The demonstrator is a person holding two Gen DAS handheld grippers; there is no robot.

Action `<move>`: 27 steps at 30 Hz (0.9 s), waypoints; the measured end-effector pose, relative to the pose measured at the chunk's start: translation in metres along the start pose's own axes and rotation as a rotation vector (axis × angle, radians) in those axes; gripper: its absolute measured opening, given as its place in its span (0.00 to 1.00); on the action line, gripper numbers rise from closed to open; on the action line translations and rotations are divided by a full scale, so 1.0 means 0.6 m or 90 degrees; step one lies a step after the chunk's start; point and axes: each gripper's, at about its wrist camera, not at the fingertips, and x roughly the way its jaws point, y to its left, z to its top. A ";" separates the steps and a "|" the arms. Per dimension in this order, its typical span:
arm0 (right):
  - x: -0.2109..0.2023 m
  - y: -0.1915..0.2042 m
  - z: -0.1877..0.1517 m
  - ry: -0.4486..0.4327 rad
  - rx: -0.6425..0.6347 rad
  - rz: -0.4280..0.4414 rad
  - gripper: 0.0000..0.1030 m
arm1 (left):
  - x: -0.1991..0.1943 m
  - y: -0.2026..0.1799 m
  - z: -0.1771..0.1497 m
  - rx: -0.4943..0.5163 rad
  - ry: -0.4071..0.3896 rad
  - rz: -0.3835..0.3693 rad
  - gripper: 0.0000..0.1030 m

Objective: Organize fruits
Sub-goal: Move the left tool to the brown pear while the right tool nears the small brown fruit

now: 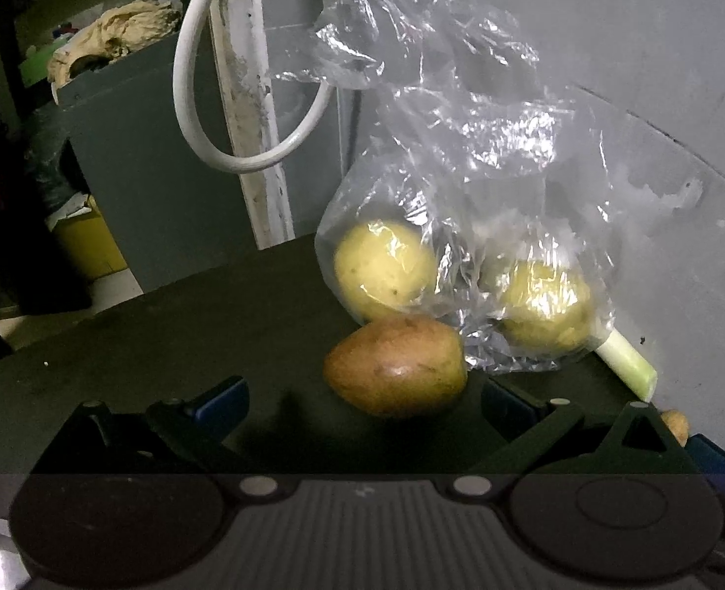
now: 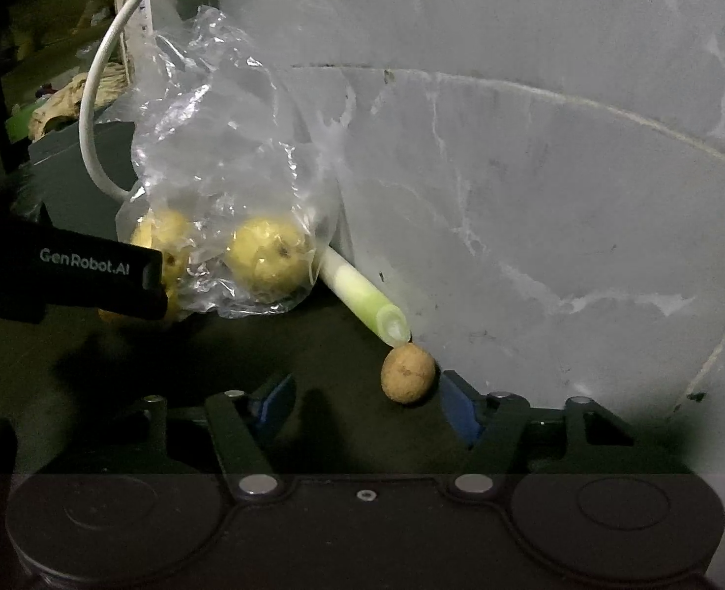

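Note:
A reddish-yellow mango point(image 1: 396, 366) lies on the dark table point(image 1: 166, 334), just ahead of my open left gripper point(image 1: 362, 405) and between its blue-padded fingertips. Behind it a clear plastic bag point(image 1: 461, 196) holds two yellow fruits point(image 1: 384, 265) point(image 1: 544, 307). In the right wrist view my right gripper point(image 2: 367, 405) stands open, with a small round brown fruit point(image 2: 407, 373) close to its right finger point(image 2: 456, 413). A pale green stalk point(image 2: 362, 295) lies between that fruit and the bag point(image 2: 225, 172). The left gripper's body point(image 2: 67, 270) enters this view from the left.
A grey wall point(image 2: 534, 172) rises right behind the fruits. A white cable point(image 1: 190, 73) loops beside a grimy white post point(image 1: 249, 98). Left of the table are a grey box point(image 1: 141, 147) and a yellow container point(image 1: 92, 241) lower down.

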 end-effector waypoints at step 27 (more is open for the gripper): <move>0.004 -0.008 -0.004 -0.015 0.020 0.016 0.54 | 0.024 0.005 0.001 -0.046 0.006 -0.038 0.89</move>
